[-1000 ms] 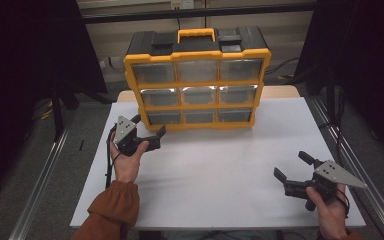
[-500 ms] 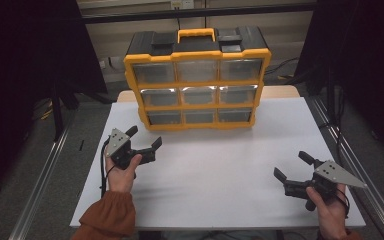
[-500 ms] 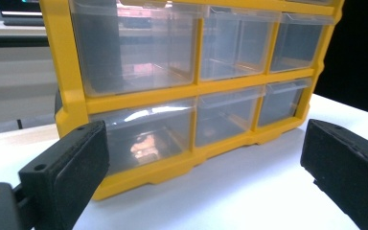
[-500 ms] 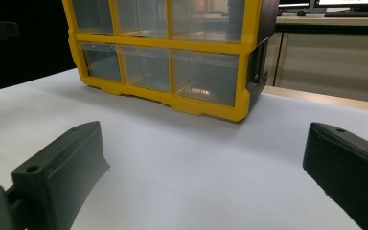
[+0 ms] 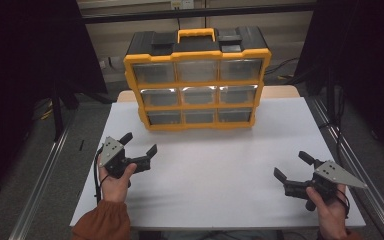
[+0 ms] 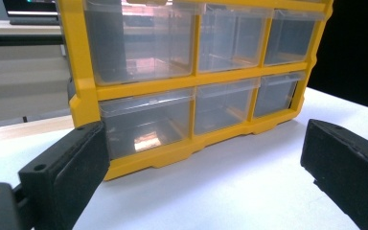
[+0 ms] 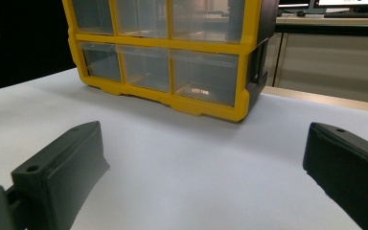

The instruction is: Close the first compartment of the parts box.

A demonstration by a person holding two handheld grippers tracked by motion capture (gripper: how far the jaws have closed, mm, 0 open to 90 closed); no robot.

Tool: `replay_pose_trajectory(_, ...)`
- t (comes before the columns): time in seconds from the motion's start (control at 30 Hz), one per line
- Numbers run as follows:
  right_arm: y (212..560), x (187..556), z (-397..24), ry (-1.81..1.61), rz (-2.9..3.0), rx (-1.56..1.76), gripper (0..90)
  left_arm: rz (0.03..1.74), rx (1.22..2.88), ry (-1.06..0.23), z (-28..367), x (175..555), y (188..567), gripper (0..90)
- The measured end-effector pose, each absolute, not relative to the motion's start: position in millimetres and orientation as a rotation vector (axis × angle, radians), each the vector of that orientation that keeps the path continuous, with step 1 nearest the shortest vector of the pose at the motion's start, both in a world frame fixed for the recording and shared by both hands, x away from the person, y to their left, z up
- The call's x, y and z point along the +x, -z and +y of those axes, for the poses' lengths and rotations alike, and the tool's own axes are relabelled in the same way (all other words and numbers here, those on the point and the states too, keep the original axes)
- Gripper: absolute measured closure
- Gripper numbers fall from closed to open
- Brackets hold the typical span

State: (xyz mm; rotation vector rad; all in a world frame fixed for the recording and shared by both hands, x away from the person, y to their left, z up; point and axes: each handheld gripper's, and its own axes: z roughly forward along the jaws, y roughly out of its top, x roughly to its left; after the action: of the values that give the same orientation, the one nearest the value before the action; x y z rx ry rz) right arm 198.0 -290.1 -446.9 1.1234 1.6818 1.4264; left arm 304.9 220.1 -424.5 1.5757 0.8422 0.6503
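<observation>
A yellow organizer (image 5: 197,80) with clear drawers in three rows of three stands upright at the upper centre of the high view, on the far part of the white desk (image 5: 215,185). Its top is black with a yellow handle (image 5: 196,34).

The left tongs (image 5: 140,144) sit at the lower left of the high view, held in the left hand (image 5: 115,177), whose orange sleeve (image 5: 100,225) enters from the bottom edge. Their jaws stand wide apart with nothing between them, aimed toward the organizer's lower left corner and near it without touching. In the left gripper view the organizer (image 6: 191,76) takes up the upper part of the frame, its bottom row of drawers seen between the two black jaws; something small and coppery (image 6: 146,142) lies in the bottom drawer at the left of that frame.

The right tongs (image 5: 292,166) are at the lower right of the high view, held in the right hand (image 5: 330,210), jaws likewise wide apart and empty, well apart from the organizer. In the right gripper view the organizer (image 7: 172,52) stands in the upper left of the frame, with bare desk (image 7: 196,172) between it and the jaws
</observation>
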Motion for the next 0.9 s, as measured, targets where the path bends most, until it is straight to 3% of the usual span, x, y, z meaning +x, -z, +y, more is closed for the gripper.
replay_pose_trajectory(0.9,447.6,196.3,-292.7,-1.414,1.671,1.133,0.6,0.957,1.577,-0.735,269.9,267.0,443.2,3.3)
